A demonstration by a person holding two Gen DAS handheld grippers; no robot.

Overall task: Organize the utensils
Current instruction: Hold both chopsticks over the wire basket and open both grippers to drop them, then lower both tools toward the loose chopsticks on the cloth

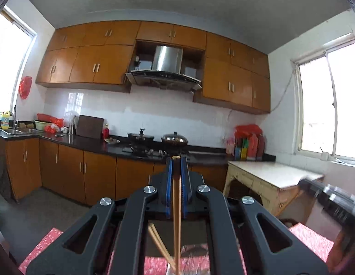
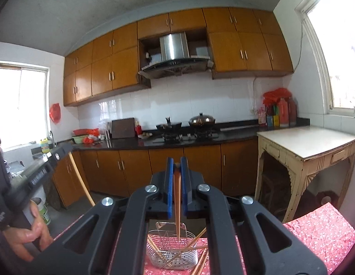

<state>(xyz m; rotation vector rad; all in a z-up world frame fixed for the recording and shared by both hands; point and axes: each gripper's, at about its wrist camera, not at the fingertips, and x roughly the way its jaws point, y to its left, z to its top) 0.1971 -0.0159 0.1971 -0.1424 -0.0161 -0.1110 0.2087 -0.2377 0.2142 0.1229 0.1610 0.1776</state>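
- The left gripper (image 1: 176, 161) is pinched nearly closed on one wooden chopstick (image 1: 176, 208), which runs between the blue pads (image 1: 169, 183) from the tips down toward 6 o'clock.
- The right gripper (image 2: 176, 163) is likewise squeezed onto one orange-brown chopstick (image 2: 177, 206); its lower end hangs over the wire basket (image 2: 171, 255), and whether it touches the basket I cannot tell.
- Count in the left view: one held chopstick, plus two loose chopsticks (image 1: 158, 244) crossing below it at about 7 o'clock.
- Count in the right view: one held chopstick, one basket, and several chopsticks leaning in it, a pair (image 2: 154, 246) at 9 o'clock of the basket and more (image 2: 196, 237) at 3 o'clock; two or three others (image 2: 201, 263) lie at its 5 o'clock edge, inside or outside unclear.
- Only the right view shows the basket whole: silvery wire, oblong, with a hanging loop at 12 o'clock, standing on the red floral cloth (image 2: 319, 231).
- The left view shows only a grey blurred patch where the basket would be.
- Each view catches the other gripper blurred at its edge: at 3 o'clock in the left view, at 9 o'clock in the right, where a bare hand (image 2: 28, 238) grips the handle.
- Beyond stand a black counter (image 2: 234, 133), two pots on the stove, and a cream side table (image 2: 310, 142) at 3 o'clock.
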